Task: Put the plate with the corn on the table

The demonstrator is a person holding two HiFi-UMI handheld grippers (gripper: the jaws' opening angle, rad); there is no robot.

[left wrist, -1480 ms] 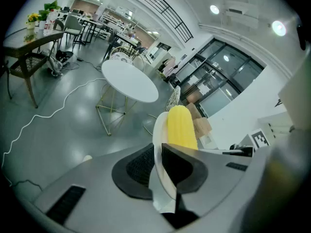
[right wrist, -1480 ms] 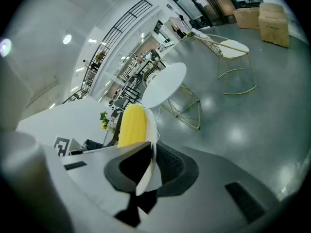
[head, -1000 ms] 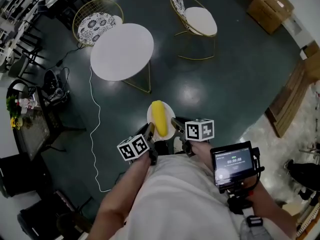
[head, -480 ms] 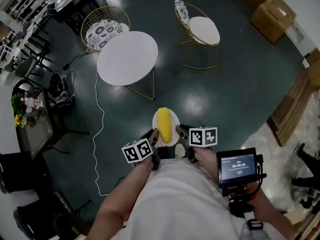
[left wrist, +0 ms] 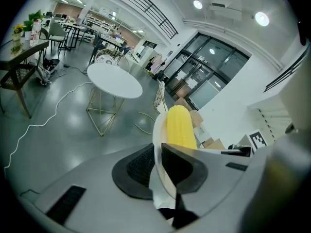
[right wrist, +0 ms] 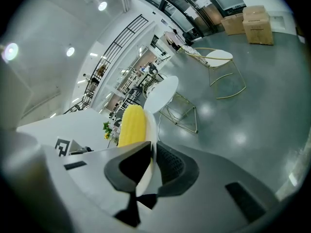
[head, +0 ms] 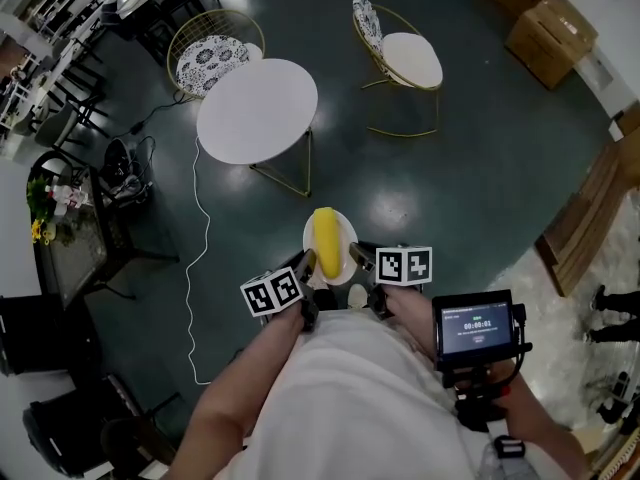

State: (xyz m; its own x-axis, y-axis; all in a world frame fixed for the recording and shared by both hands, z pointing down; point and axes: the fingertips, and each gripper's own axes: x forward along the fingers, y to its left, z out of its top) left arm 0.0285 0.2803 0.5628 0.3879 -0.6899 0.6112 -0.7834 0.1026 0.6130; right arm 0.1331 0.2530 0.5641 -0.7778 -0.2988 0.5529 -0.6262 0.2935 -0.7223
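Your floor and the round table ahead of you

You stand on a dark glossy floor [head: 480, 138]; on it stand a round white table [head: 257, 111], a patterned chair [head: 208, 53] beside it, a white-cushioned chair [head: 405, 58], cardboard boxes [head: 545, 23] and a trailing white cable [head: 200, 258].

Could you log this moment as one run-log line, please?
phase: carry | left gripper: shut on plate | right gripper: shut on plate | corn: on plate | table: ahead, not reached
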